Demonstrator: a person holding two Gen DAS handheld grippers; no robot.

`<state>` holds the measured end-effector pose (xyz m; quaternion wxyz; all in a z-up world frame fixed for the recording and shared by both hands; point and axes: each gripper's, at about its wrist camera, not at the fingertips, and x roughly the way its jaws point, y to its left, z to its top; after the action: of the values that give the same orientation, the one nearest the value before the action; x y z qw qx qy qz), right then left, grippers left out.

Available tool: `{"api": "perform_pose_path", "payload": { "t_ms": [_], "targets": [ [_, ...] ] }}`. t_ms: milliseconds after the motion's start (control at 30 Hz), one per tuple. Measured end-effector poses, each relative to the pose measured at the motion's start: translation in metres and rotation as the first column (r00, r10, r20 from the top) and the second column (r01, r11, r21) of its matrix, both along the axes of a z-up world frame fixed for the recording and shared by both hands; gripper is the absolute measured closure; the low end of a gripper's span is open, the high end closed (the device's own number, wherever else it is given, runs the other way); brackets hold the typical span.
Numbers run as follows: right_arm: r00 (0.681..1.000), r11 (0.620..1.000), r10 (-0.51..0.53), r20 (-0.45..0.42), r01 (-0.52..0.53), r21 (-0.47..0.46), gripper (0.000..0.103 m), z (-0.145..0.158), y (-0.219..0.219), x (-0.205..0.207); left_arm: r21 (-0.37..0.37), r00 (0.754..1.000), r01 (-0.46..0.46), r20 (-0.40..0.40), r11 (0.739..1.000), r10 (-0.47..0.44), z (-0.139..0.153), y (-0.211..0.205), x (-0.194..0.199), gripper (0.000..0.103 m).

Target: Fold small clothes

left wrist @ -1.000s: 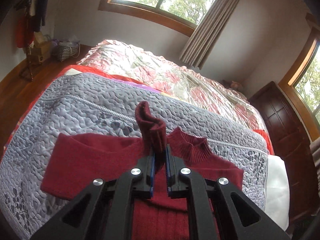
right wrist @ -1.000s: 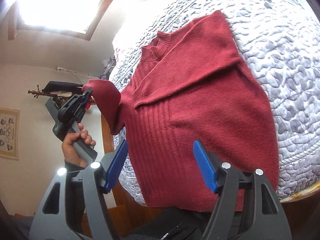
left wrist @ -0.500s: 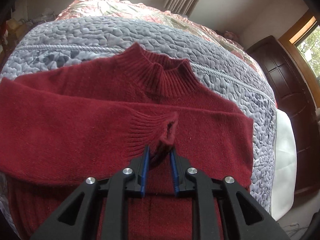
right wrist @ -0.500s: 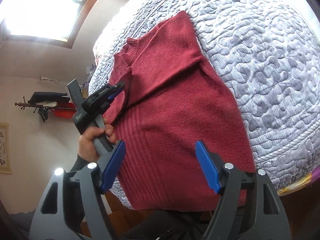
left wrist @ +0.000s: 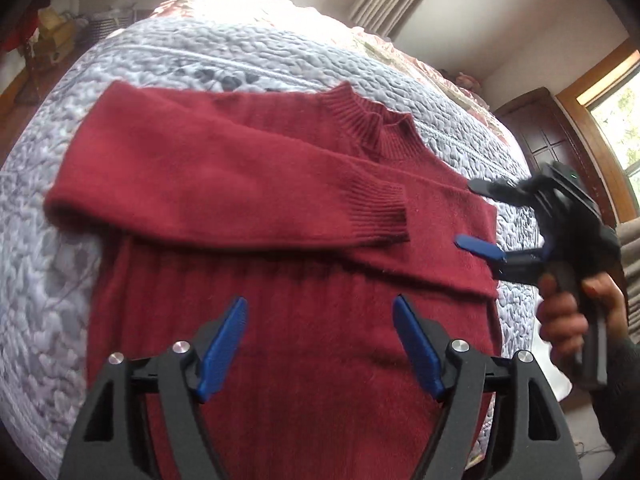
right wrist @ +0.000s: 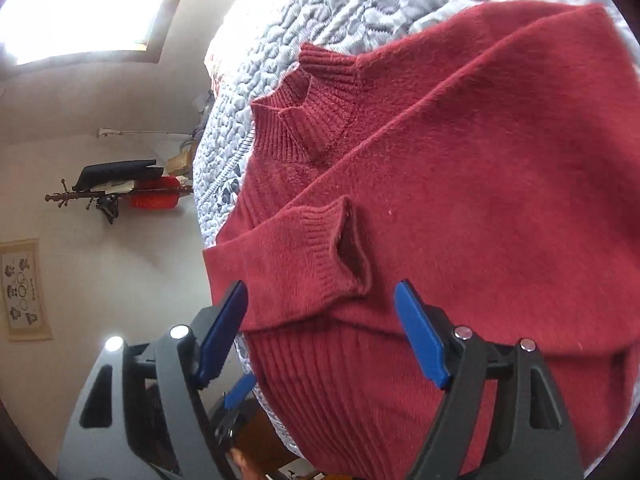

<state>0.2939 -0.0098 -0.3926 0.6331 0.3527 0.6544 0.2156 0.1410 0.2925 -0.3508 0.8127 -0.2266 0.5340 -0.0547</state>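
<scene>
Quilted bedspread [left wrist: 280,56] carries sweater [left wrist: 280,320] beneath both grippers' spread fingers [left wrist: 224,340].

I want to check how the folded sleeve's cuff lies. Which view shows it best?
The right wrist view: the cuff sits close between the open right gripper fingers, its opening visible. The left wrist view shows it farther off, flat on the sweater.

Red knit sweater [left wrist: 304,332] flat on quilt, sleeves folded across chest.
</scene>
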Motion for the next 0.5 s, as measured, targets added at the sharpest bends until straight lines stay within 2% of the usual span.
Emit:
{"api": "perform_pose_path", "payload": {
  "t_ms": [100, 200, 333, 500],
  "targets": [
    [0.998, 0.999, 0.029, -0.057, -0.030, -0.027, 0.027, -0.026, 0.017, 0.020, -0.027, 0.997, -0.068, -0.033, 0.997, 0.068, 0.001, 0.025, -0.030, 0.028],
    [0.996, 0.998, 0.045, -0.073, -0.048, -0.035, 0.027, -0.033, 0.024, 0.023, -0.046, 0.991, -0.121, -0.061, 0.992, 0.118, 0.000, 0.042, -0.049, 0.028],
    [0.994, 0.997, 0.077, -0.075, -0.077, 0.005, 0.038, -0.034, 0.031, 0.022, -0.064, 0.983, -0.167, -0.080, 0.984, 0.162, -0.003, 0.054, -0.060, 0.028],
    [0.993, 0.996, 0.083, -0.086, -0.084, -0.005, 0.045, -0.043, 0.041, 0.027, -0.074, 0.977, -0.203, -0.082, 0.976, 0.196, -0.002, 0.060, -0.063, 0.028]
  ]
}}
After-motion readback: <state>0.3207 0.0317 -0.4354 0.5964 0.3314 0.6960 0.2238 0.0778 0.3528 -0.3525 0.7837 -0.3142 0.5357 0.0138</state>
